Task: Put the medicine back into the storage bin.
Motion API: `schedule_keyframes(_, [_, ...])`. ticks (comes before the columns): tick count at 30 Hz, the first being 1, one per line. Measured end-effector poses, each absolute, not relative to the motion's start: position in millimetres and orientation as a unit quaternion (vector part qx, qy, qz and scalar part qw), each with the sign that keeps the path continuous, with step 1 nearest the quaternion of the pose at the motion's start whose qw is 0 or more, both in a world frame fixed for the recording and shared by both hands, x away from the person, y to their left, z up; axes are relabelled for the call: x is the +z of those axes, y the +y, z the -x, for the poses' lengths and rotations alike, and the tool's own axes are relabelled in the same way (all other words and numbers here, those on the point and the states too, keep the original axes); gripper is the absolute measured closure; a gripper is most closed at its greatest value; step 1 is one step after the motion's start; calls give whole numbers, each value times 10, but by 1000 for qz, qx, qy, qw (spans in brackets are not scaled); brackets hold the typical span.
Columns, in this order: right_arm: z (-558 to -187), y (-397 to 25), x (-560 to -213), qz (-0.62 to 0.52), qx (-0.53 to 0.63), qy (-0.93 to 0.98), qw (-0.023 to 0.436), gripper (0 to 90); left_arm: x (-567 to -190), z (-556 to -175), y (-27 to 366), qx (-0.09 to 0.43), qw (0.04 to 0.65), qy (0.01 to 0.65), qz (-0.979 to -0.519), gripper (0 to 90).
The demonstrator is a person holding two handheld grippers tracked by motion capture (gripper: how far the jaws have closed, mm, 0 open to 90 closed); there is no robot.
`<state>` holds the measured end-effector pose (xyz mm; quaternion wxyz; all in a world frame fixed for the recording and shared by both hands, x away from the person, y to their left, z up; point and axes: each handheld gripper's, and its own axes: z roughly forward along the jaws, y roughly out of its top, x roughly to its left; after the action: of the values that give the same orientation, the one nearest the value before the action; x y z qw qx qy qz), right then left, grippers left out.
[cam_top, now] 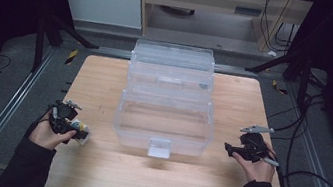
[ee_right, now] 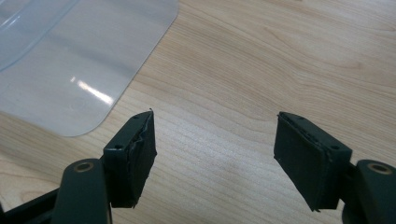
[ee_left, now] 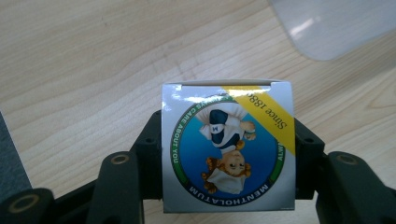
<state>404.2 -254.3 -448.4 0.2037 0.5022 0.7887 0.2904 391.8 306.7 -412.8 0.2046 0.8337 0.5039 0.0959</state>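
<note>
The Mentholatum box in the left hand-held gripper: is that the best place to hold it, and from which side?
Probably yes. The left hand-held gripper clamps the small Mentholatum box across its two narrow side walls, coming from the bottom end of the box. Those flat, parallel sides suit the jaws, and the printed face and closed top flap stay free for lowering it into the clear plastic organizer.

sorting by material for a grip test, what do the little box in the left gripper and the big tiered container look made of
Small box: looks like thin glossy printed card; folded top flap, sheen on the Mentholatum print.
Tiered container: seems clear, smooth rigid plastic; the table shows through its walls, with highlights.
Left gripper clamps the box; right gripper is open.
</note>
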Motion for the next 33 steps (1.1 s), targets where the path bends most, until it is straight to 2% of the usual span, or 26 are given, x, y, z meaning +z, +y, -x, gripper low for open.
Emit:
schedule_keyframes(12, [-4036, -2558, -4463, -508, 291, 784, 205, 281, -3736, -3900, 2925, 107, 257, 473, -836, 443])
schedule_keyframes(23, [-4037, -2561, -4464, -508, 287, 784, 211, 277, -3385, -4026, 2725, 118, 279, 446, -842, 442])
schedule_keyframes(33, [-4036, -2568, -4462, -510, 288, 784, 208, 274, -3333, -4203, 2350, 108, 281, 418, -857, 443])
